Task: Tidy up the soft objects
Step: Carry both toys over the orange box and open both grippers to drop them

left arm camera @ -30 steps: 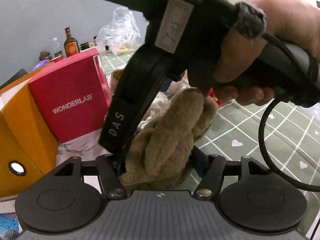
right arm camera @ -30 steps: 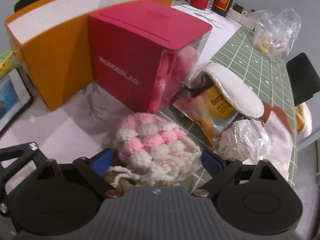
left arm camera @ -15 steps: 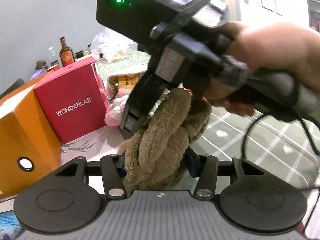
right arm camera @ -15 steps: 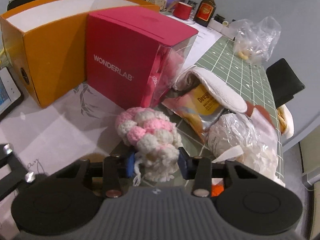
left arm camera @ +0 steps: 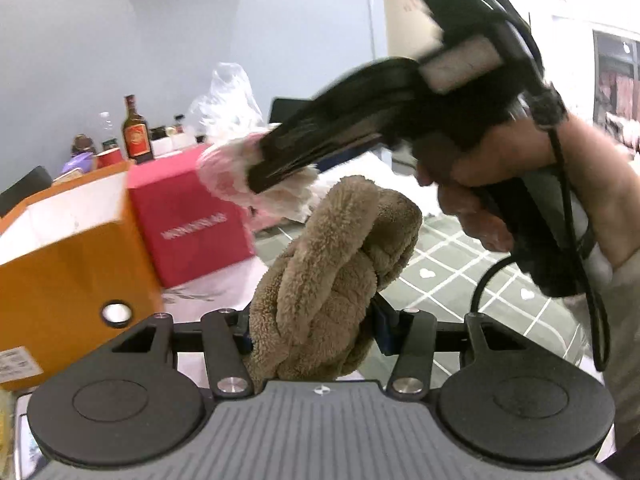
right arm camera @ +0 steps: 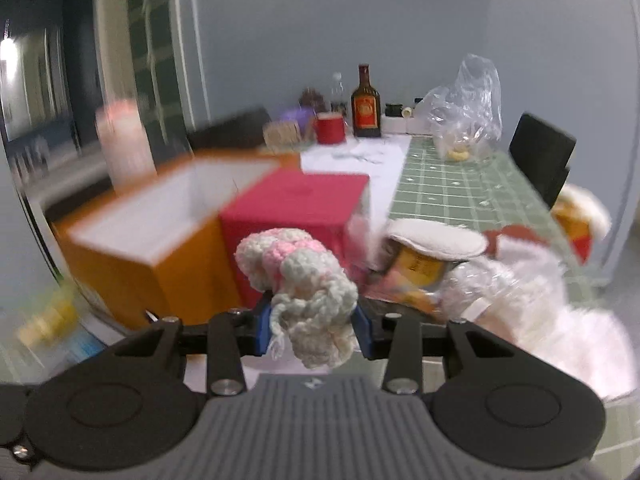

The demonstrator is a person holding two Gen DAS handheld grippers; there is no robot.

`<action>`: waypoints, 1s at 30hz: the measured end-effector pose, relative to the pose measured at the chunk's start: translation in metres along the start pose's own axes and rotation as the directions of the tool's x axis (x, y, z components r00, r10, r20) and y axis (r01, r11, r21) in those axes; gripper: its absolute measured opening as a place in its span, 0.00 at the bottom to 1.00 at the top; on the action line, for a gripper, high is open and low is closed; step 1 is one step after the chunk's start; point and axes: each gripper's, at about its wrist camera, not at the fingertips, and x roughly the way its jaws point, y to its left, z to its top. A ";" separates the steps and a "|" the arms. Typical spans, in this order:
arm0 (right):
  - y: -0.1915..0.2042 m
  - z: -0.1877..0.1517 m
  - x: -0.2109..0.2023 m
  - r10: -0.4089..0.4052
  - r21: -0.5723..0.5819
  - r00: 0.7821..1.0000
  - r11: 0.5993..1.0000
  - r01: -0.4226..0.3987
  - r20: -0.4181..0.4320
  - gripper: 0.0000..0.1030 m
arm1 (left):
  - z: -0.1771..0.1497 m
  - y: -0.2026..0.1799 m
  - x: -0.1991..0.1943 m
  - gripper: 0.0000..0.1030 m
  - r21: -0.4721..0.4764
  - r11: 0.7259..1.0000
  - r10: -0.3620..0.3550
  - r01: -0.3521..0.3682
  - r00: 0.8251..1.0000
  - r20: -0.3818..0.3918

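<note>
Above the table (right arm camera: 460,196), you are holding 2 soft things up in the air. Your left gripper (left arm camera: 312,326) is squeezing the brown fuzzy toy (left arm camera: 336,276). Your right gripper (right arm camera: 314,326) is pinching the pink and white knit toy (right arm camera: 300,280), near the orange box (right arm camera: 132,248).

The brown plush toy (left arm camera: 332,276) hides the left gripper's (left arm camera: 314,326) fingertips. The right gripper (left arm camera: 304,160) is motion-blurred, as is the pink-and-white crochet piece (left arm camera: 240,184) it holds. The red box's (left arm camera: 192,224) lettering is unreadable (smeared), and the orange box (right arm camera: 140,248) has streaked edges.
</note>
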 end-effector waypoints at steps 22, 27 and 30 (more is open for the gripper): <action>0.078 0.064 0.039 0.274 0.041 0.946 0.958 -0.285 0.173 0.39 | 0.058 0.163 -0.099 0.57 -0.346 0.877 0.409 -0.333 0.896 0.174; 0.101 0.055 0.071 0.255 0.020 0.962 0.966 -0.258 0.095 0.39 | 0.059 0.178 -0.079 0.57 -0.370 0.850 0.431 -0.376 0.899 0.076; 0.110 0.045 0.088 0.240 0.009 0.970 0.971 -0.240 0.051 0.39 | 0.057 0.184 -0.060 0.57 -0.355 0.862 0.398 -0.363 0.917 0.030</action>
